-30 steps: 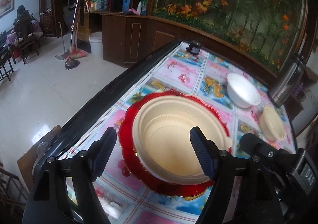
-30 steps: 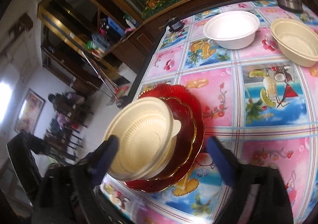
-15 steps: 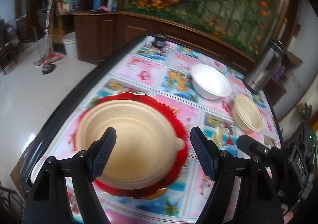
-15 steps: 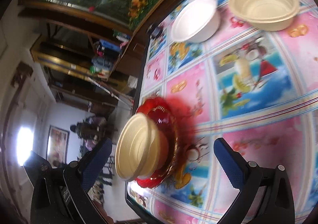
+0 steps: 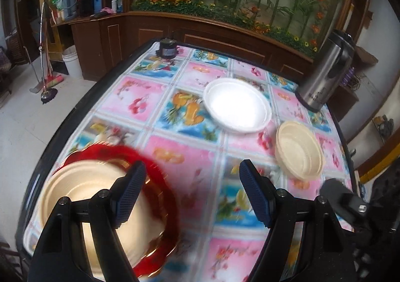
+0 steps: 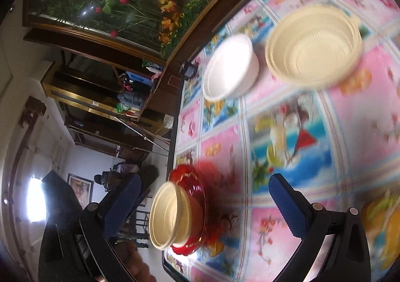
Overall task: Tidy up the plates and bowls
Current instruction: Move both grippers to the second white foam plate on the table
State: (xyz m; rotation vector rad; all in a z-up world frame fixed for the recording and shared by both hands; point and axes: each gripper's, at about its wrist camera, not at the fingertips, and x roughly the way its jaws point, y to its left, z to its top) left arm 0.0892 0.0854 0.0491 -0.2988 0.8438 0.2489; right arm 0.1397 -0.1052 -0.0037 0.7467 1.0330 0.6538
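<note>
A cream bowl (image 5: 82,194) (image 6: 167,214) sits in stacked red plates (image 5: 160,182) (image 6: 195,187) at the table's near left corner. Farther along the table stand a white bowl (image 5: 237,106) (image 6: 230,66) and a second cream bowl (image 5: 300,154) (image 6: 312,46). My left gripper (image 5: 191,192) is open and holds nothing; it hovers over the cloth just right of the red plates. My right gripper (image 6: 205,207) is also open and holds nothing, its jaws wide, with the stacked bowl and plates seen between them, below and apart.
A patterned pink and blue cloth (image 5: 190,154) covers the table. A steel thermos jug (image 5: 327,71) stands at the far right corner and a small dark jar (image 5: 166,49) at the far edge. Wooden cabinets and a flower mural lie behind; tiled floor with a mop lies left.
Both grippers have swung right, away from the cream bowl on the red plates, which slid to the lower left of each view. The white and second cream bowls have come closer.
</note>
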